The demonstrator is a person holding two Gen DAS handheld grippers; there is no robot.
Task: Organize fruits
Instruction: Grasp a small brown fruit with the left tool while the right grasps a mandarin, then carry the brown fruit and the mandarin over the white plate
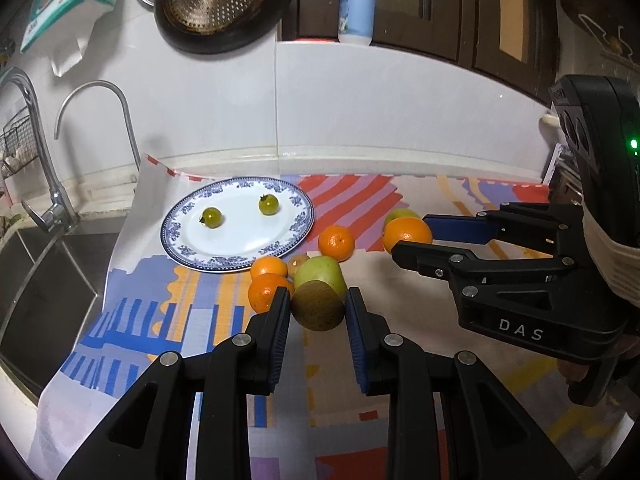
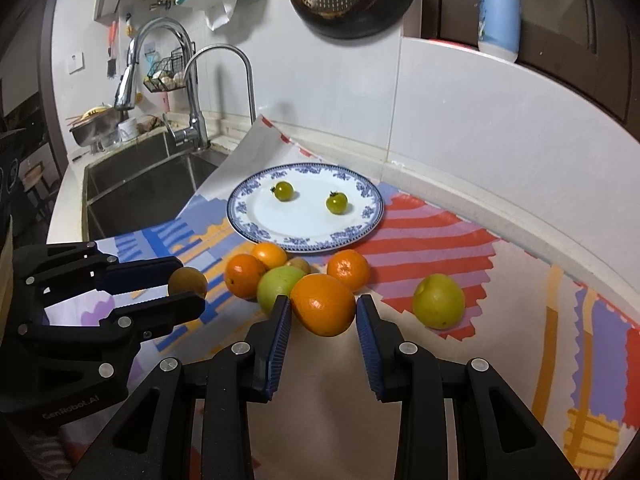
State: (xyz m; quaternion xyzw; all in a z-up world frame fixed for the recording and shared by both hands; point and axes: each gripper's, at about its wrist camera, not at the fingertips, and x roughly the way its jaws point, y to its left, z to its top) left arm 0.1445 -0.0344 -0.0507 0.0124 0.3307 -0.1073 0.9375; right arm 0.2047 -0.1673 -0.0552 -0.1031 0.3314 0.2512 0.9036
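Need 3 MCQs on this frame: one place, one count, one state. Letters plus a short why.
1. Where is the plate?
A. on the patterned cloth beside the sink
B. inside the sink
C. on the ledge

2. How many green cherry tomatoes lie on the plate?
A. one
B. two
C. four

3. What sits between the jaws of the right gripper?
A. a bottle
B. nothing
C. an orange

Key: 1 A, its rim rests on the cloth next to the sink. 2 B, two tomatoes show. 3 C, the orange fills the gap.
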